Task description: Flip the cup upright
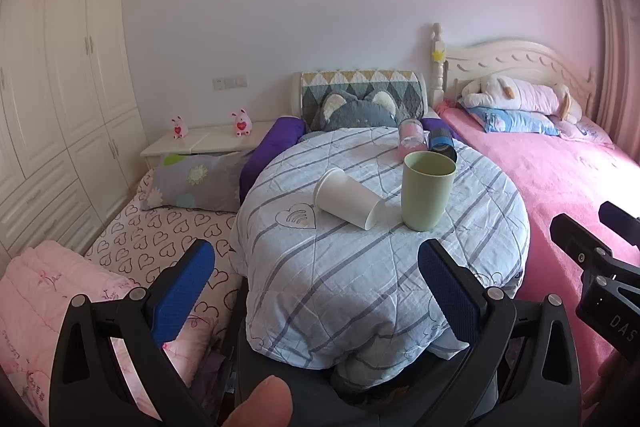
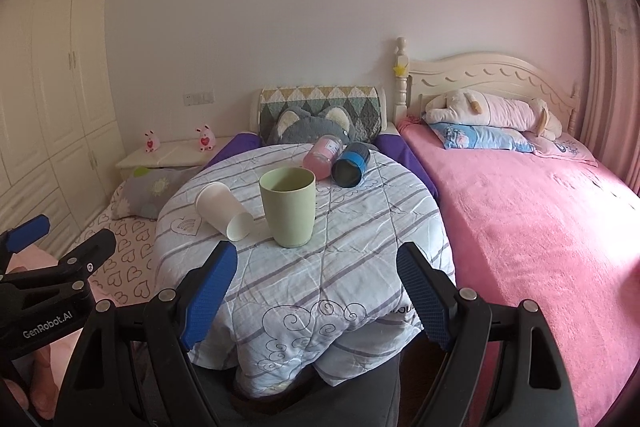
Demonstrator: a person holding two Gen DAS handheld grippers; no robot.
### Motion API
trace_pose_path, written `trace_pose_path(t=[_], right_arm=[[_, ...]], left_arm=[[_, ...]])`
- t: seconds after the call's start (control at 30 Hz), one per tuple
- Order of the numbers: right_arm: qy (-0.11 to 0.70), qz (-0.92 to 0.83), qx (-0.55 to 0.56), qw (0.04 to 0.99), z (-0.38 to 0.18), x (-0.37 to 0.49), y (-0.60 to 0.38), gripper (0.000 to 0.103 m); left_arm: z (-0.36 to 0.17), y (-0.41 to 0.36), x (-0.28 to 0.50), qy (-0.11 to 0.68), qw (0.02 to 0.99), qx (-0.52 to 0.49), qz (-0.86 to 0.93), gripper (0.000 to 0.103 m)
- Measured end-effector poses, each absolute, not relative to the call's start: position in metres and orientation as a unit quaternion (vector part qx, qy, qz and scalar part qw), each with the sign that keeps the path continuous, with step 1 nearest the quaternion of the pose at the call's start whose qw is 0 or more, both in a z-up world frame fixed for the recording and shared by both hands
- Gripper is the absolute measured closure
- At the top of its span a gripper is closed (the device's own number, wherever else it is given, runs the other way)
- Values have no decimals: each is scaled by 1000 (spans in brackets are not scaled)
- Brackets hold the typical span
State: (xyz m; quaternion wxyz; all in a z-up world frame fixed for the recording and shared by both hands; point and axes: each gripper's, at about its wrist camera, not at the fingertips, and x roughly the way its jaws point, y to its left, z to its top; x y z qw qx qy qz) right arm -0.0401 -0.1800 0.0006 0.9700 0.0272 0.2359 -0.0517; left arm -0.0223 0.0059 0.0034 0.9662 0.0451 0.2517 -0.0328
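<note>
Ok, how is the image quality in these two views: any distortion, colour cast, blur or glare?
Left wrist view: strong fisheye bending at the wardrobe, dark vignette corners, pink cast toward the right; white cup and green cup sharp, thumb at the bottom edge blurred. Right wrist view: same barrel distortion, warmer and dimmer tone, soft daylight, no harsh glare; both cups sharp.

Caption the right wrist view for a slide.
Open right gripper faces upright green cup; white cup lies tipped beside it.
</note>
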Motion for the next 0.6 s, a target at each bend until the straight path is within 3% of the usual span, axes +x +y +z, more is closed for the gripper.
trace_pose_path(t=[0.6], right_arm=[[240,-50,29,969,0,-42,-181,20]], left_arm=[[2,4,-24,254,965,45,-37,0]])
